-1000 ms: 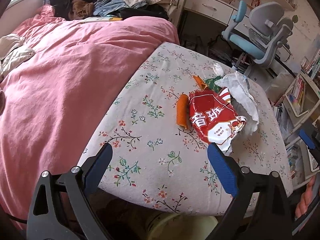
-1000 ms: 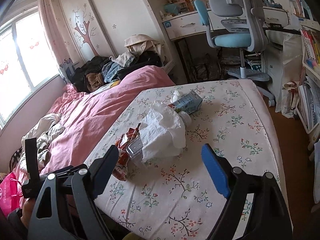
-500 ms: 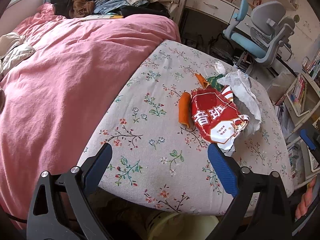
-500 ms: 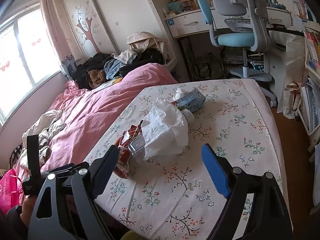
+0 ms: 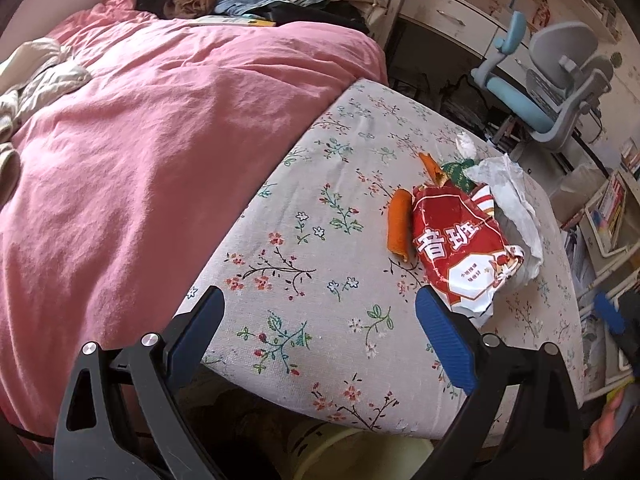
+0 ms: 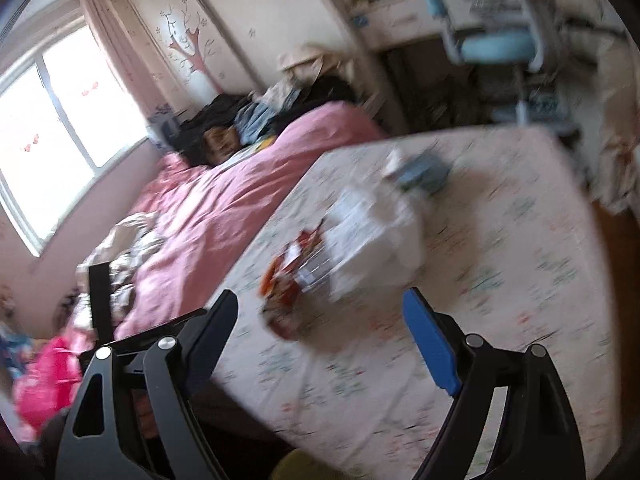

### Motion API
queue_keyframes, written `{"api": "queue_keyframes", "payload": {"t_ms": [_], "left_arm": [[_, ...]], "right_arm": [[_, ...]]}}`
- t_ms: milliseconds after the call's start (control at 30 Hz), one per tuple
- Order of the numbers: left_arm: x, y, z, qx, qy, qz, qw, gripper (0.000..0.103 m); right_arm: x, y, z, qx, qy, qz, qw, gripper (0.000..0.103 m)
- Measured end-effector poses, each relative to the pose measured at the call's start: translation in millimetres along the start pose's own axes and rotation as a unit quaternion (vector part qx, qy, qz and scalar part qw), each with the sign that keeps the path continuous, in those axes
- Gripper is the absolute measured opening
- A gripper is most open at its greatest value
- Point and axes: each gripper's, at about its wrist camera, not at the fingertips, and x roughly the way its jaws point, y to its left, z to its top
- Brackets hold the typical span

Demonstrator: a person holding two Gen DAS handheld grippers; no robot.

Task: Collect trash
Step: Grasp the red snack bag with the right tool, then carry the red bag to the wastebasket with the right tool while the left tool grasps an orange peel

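Left wrist view: my left gripper point(image 5: 316, 320) has its jaws wide apart, nothing between them. The red snack bag point(image 5: 460, 256) lies flat on the flowered bed sheet point(image 5: 312, 216), long axis running from my near right up and away; its torn end points at me. An orange wrapper point(image 5: 399, 229) lies beside it, parallel. White crumpled paper point(image 5: 516, 196) borders its far side. A pink duvet point(image 5: 140, 152) covers the left.

Right wrist view, blurred: my right gripper point(image 6: 320, 320) is spread, empty. The trash sits mid-sheet ahead. A window point(image 6: 60, 120) stands left.
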Motion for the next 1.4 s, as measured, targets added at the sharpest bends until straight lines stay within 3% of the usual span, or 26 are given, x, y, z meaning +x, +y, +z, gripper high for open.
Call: {"api": "queue_keyframes", "payload": {"t_ms": [133, 233, 333, 433, 567, 600, 800, 967, 1167, 1200, 1267, 1300, 1400], "left_arm": [[-1, 3, 1, -0.011, -0.003, 0.002, 0.9999, 0.093], [0, 5, 1, -0.019, -0.003, 0.003, 0.9998, 0.093], [0, 5, 1, -0.019, -0.002, 0.007, 0.9998, 0.093], [2, 4, 4, -0.014, 0.0, 0.011, 0.9998, 0.093], [9, -2, 11, -0.001, 0.004, 0.014, 0.9999, 0.093], [12, -4, 14, 0.003, 0.006, 0.016, 0.9999, 0.093], [38, -16, 33, 0.011, 0.017, 0.016, 0.9997, 0.093], [60, -34, 42, 0.038, 0.026, 0.019, 0.9988, 0.093], [82, -60, 49, 0.078, 0.031, 0.026, 0.9961, 0.092], [84, -62, 49, 0.085, 0.03, 0.025, 0.9956, 0.09], [89, -67, 50, 0.096, 0.035, 0.024, 0.9945, 0.071], [93, -68, 50, 0.101, 0.038, 0.023, 0.9939, 0.069], [93, -73, 51, 0.119, 0.03, 0.015, 0.9923, 0.031]], "right_arm": [[30, 21, -9, -0.015, 0.054, 0.039, 0.998, 0.081], [60, 33, -11, -0.007, 0.079, 0.043, 0.996, 0.081], [79, 35, -6, 0.011, 0.075, 0.036, 0.996, 0.08], [104, 26, 3, 0.048, 0.072, 0.028, 0.996, 0.072], [120, 16, 5, 0.06, 0.089, 0.016, 0.994, 0.019], [118, 15, 4, 0.058, 0.09, 0.019, 0.994, 0.016], [89, 27, 6, -0.009, 0.097, 0.047, 0.994, 0.011], [61, 24, -12, -0.084, 0.132, -0.006, 0.988, 0.011], [23, -5, -15, -0.072, 0.118, -0.016, 0.99, 0.011], [19, -9, -15, -0.068, 0.116, -0.015, 0.991, 0.011], [14, -11, -15, -0.062, 0.112, -0.01, 0.992, 0.011], [13, -12, -15, -0.061, 0.112, -0.007, 0.992, 0.011], [13, -9, -17, -0.06, 0.116, 0.002, 0.991, 0.011]]}}
